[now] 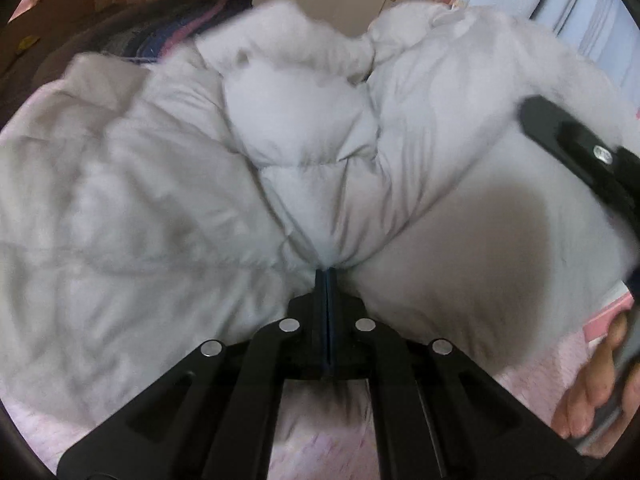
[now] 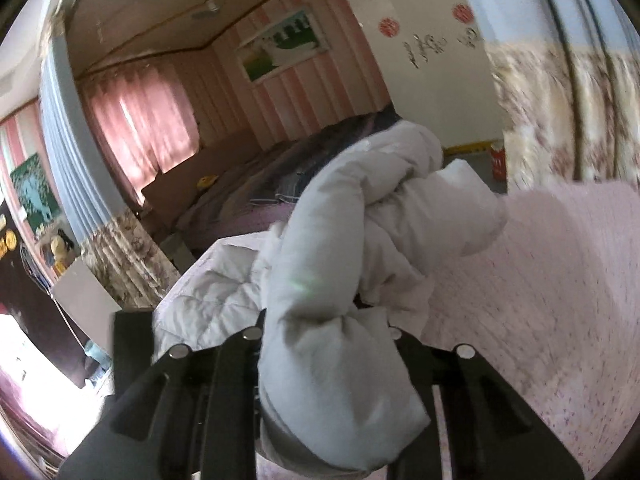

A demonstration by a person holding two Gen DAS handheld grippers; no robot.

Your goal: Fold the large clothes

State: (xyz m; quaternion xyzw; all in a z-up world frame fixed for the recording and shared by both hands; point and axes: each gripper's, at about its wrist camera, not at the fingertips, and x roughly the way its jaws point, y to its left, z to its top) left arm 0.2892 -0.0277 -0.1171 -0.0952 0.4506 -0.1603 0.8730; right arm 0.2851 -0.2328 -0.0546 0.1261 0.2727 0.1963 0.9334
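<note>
A white padded jacket (image 1: 168, 184) lies bunched on a pink bedspread (image 1: 320, 444). My left gripper (image 1: 327, 272) is shut on a fold of the jacket, which fans out from the fingertips. The right gripper shows at the right edge of the left wrist view (image 1: 580, 152), over the jacket. In the right wrist view the jacket (image 2: 328, 280) is lifted, and a thick roll of it drapes over my right gripper (image 2: 328, 320), hiding the fingertips. The roll sits between the jaws, which appear shut on it.
The pink bedspread (image 2: 540, 280) extends to the right. A dark blanket (image 1: 132, 36) lies at the far side of the bed. A white wardrobe (image 2: 420, 60) and pink curtains (image 2: 140, 128) stand behind. A hand (image 1: 600, 392) shows at the right.
</note>
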